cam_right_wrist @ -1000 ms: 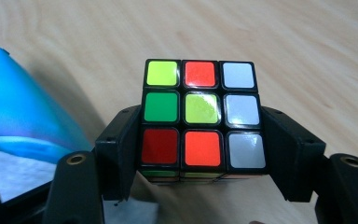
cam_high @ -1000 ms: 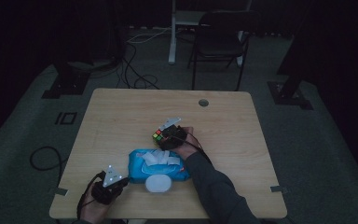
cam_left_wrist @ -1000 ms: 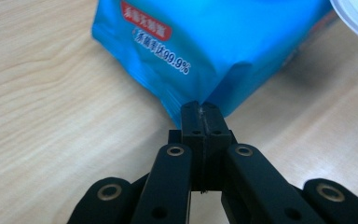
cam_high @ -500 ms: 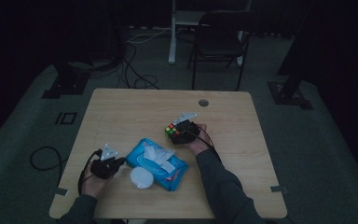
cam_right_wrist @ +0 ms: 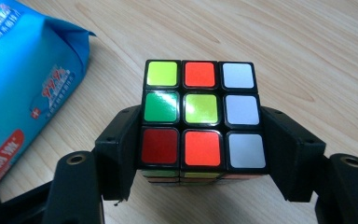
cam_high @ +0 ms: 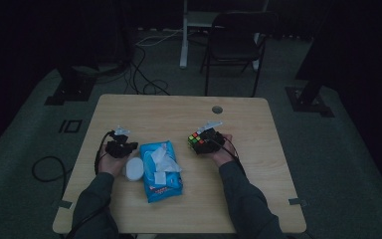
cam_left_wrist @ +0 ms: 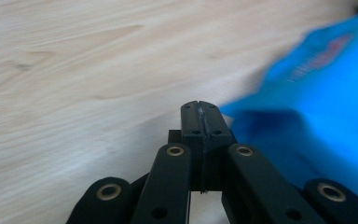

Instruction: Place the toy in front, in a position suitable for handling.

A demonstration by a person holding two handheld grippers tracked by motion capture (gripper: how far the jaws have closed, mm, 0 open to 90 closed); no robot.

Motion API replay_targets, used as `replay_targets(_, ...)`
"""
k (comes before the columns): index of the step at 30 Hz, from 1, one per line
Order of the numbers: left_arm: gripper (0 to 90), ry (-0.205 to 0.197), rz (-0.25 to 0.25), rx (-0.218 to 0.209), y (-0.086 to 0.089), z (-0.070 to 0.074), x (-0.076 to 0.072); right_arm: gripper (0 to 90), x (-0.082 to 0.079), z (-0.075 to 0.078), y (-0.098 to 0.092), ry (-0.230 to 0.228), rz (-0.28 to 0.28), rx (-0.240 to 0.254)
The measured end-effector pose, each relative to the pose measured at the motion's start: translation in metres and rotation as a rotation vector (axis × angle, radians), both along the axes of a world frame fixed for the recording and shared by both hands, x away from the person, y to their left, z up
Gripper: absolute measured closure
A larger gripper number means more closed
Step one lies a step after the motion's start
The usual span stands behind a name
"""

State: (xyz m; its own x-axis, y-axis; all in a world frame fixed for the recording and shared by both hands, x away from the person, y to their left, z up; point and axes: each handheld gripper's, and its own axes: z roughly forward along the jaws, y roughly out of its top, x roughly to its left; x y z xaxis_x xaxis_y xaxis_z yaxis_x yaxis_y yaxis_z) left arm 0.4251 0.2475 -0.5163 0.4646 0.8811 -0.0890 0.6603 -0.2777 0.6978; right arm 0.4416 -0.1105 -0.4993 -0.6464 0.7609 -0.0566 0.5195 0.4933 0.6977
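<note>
The scrambled colour-tiled puzzle cube (cam_high: 196, 140) is sitting right of centre in the high view, clamped between the black jaws of the right tongs (cam_high: 202, 141), which are pressing on its two opposite sides; in the right gripper view the cube (cam_right_wrist: 200, 114) is facing the camera with a white column of tiles on its right. Against the two earlier high views, the cube has been travelling with the right hand (cam_high: 220, 149) from beside the pack out toward the right half of the light wooden surface (cam_high: 258, 164), so it is now standing well apart from the pack. The blue soft pack of wet wipes (cam_high: 160, 171), with a white tissue pulled up at its opening, has been turning from lying crosswise to lying lengthwise near the lower centre. The left tongs (cam_high: 123, 144), shut on nothing, have been sliding up the left side and are now sitting just beside the pack's upper left corner, above a white round lid (cam_high: 133, 169). Judging from this, the things are being spread apart, and the cube is probably about to be set down on the right.
</note>
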Motion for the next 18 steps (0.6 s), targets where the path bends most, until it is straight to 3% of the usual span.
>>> replay_targets(4, 89.5, -0.036, 0.024, -0.025, 0.009, 0.011, -0.009, 34.3, -0.002, -0.003, -0.004, 0.008, -0.005, 0.003)
replay_targets(9, 85.1, -0.129, 0.024, -0.028, 0.004, 0.036, -0.039, 34.3, -0.004, -0.005, -0.006, 0.016, -0.011, -0.003)
replay_targets(12, 83.0, -0.187, -0.005, -0.026, -0.007, 0.053, -0.061, 34.3, -0.005, -0.005, -0.008, 0.016, -0.013, -0.005)
replay_targets(14, 82.2, -0.204, -0.037, -0.044, -0.018, 0.061, -0.076, 34.2, -0.005, -0.005, -0.009, 0.022, -0.019, -0.003)
replay_targets(18, 79.8, -0.231, -0.137, -0.008, -0.052, 0.067, -0.105, 34.2, -0.006, -0.005, -0.010, 0.025, -0.023, 0.001)
